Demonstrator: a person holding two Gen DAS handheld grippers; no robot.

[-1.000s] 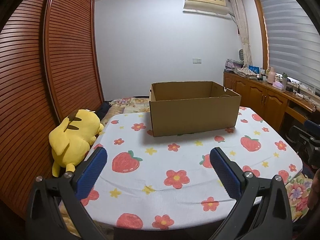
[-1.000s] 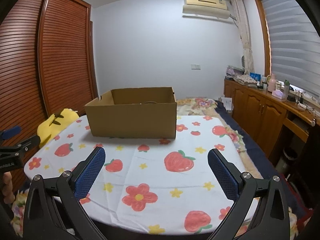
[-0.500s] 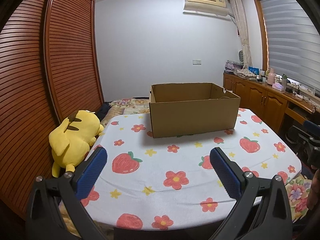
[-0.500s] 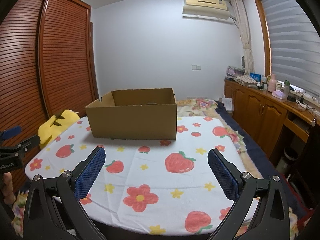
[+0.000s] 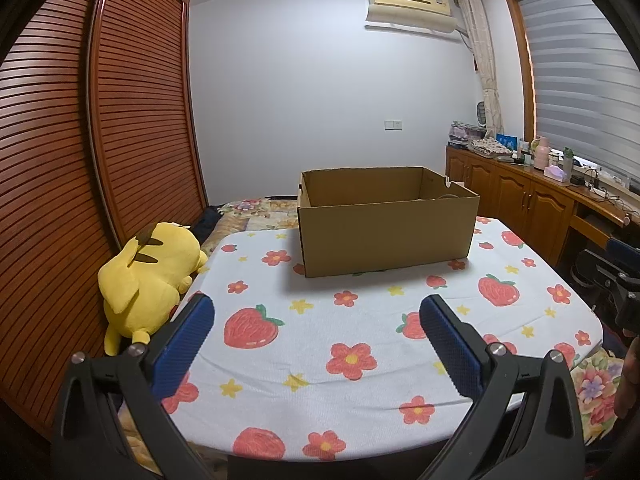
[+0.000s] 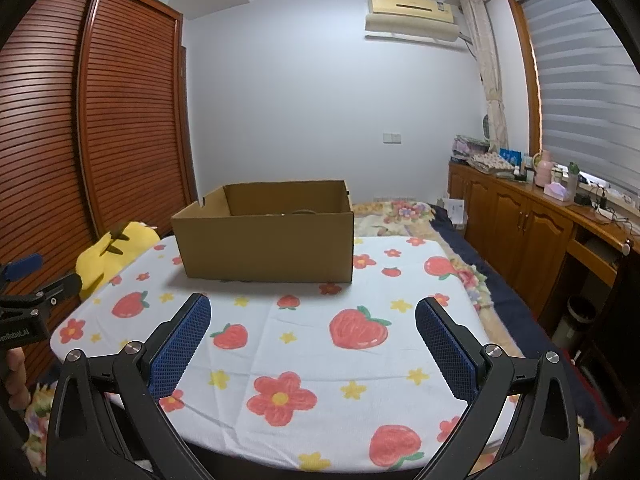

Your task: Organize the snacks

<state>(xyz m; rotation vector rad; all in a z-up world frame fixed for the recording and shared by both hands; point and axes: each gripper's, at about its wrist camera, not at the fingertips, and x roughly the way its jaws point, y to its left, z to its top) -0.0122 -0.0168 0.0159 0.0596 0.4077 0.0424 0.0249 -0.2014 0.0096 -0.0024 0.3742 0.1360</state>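
Note:
An open brown cardboard box (image 5: 386, 232) (image 6: 266, 240) stands at the far side of a table covered with a white strawberry-and-flower cloth (image 5: 320, 344) (image 6: 304, 340). Its inside is mostly hidden; only a curved edge of something shows above the front wall in the right wrist view. No loose snack lies on the cloth. My left gripper (image 5: 316, 304) hangs open over the near edge with nothing between its blue pads. My right gripper (image 6: 312, 304) is open and empty as well, near the front edge. Each gripper appears at the side of the other's view.
A yellow plush toy (image 5: 148, 276) (image 6: 108, 254) lies at the table's left edge against slatted wooden wardrobe doors (image 5: 80, 160). Wooden cabinets (image 6: 540, 220) with small items on top line the right wall. A floral bedspread (image 6: 404, 212) lies behind the table.
Both views have risen and tilted slightly, so the box sits a little lower in frame. Both grippers stay open and empty.

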